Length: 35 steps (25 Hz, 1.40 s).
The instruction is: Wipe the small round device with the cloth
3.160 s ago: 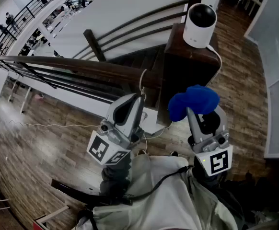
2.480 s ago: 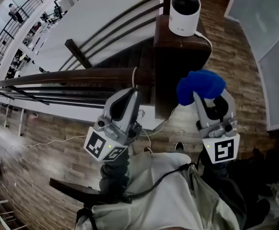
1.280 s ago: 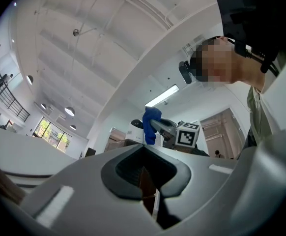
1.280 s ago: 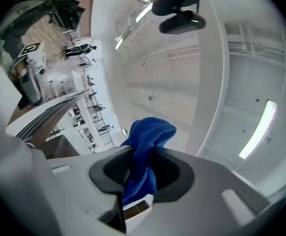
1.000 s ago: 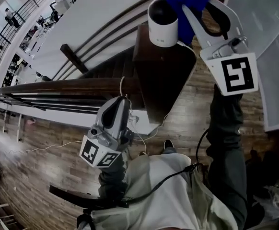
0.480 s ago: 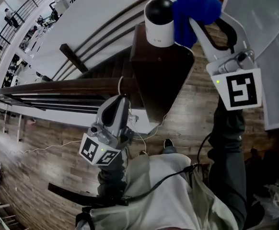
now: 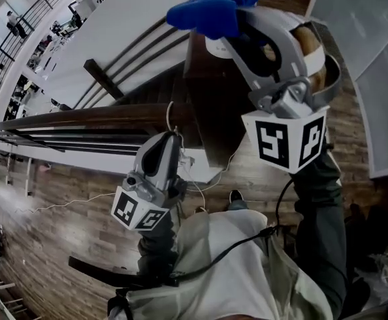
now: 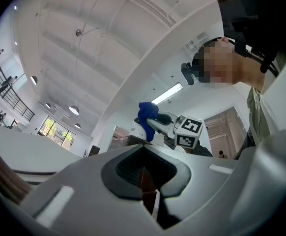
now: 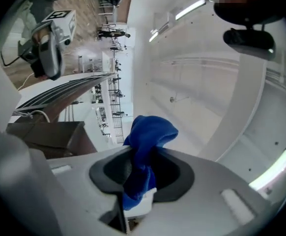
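Note:
My right gripper (image 7: 235, 23) is raised high, shut on the blue cloth (image 7: 213, 9), which bunches out past its tips. It covers nearly all of the small round white device (image 7: 216, 48); only a white sliver shows under the cloth, and I cannot tell whether they touch. The right gripper view shows the blue cloth (image 9: 145, 141) pinched between the jaws of the right gripper (image 9: 138, 183). My left gripper (image 7: 169, 143) hangs lower, shut on nothing, pointing up. In the left gripper view the left gripper (image 8: 144, 181) has its jaws together, and the blue cloth (image 8: 147, 118) shows far off.
The device stands on a dark wooden post (image 7: 211, 112) at the end of a curved dark handrail (image 7: 81, 119). A white cable (image 7: 211, 179) hangs down the post. Wood floor lies below, and a pale panel (image 7: 374, 59) stands at the right.
My right gripper has swung with the cloth from the device's right side across its top toward the left and nearer the head camera, hiding the device. The left gripper has stayed put.

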Each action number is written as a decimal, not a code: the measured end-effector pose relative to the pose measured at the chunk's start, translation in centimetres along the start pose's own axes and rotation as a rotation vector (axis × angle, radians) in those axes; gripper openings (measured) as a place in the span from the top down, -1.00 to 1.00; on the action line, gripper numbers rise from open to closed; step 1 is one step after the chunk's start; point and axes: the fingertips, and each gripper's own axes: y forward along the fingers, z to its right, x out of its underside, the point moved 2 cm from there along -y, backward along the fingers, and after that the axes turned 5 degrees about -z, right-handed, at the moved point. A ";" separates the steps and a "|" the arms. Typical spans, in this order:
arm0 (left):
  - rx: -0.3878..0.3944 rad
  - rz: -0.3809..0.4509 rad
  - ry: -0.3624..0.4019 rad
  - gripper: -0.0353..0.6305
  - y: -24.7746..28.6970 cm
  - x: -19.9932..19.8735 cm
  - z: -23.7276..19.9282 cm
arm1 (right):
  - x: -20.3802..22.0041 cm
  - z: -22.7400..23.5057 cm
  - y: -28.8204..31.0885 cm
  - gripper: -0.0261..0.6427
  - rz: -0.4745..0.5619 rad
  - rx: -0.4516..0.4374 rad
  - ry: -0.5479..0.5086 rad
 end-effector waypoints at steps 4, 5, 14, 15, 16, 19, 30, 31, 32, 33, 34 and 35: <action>-0.006 0.005 0.000 0.89 -0.4 0.0 -0.2 | -0.5 -5.6 -1.0 0.61 -0.012 -0.160 -0.105; -0.004 0.004 -0.002 0.89 -0.4 0.1 -0.1 | -0.6 -6.2 -1.2 0.61 -0.011 -0.177 -0.110; 0.012 0.000 -0.015 0.88 -0.3 1.0 0.2 | -1.0 3.4 1.9 0.61 -0.049 -0.107 -0.108; 0.011 0.000 -0.019 0.88 -0.4 1.0 0.2 | -1.1 3.8 2.9 0.61 -0.063 -0.134 -0.133; 0.010 0.000 -0.022 0.88 -0.5 1.1 0.2 | -1.3 3.7 3.8 0.61 -0.079 -0.163 -0.171; 0.004 0.007 -0.030 0.88 -0.8 1.1 0.0 | -2.3 1.6 5.9 0.61 -0.112 -0.246 -0.291; 0.007 0.013 -0.030 0.89 -1.2 1.0 0.1 | -4.0 -7.1 6.4 0.61 -0.170 -0.396 -0.415; 0.006 0.013 -0.030 0.88 -1.2 0.9 0.0 | -4.2 -7.3 6.1 0.61 -0.169 -0.405 -0.406; 0.006 0.014 -0.029 0.88 -1.3 0.8 0.0 | -4.3 -7.5 5.8 0.61 -0.167 -0.417 -0.400; 0.006 0.015 -0.028 0.88 -1.4 0.7 0.0 | -4.4 -7.8 5.4 0.61 -0.163 -0.432 -0.395; 0.006 0.017 -0.027 0.89 -1.4 0.6 0.0 | -4.5 -8.0 4.9 0.61 -0.154 -0.448 -0.387; 0.007 0.018 -0.027 0.88 -1.4 0.5 0.1 | -4.6 -8.2 4.2 0.61 -0.136 -0.459 -0.369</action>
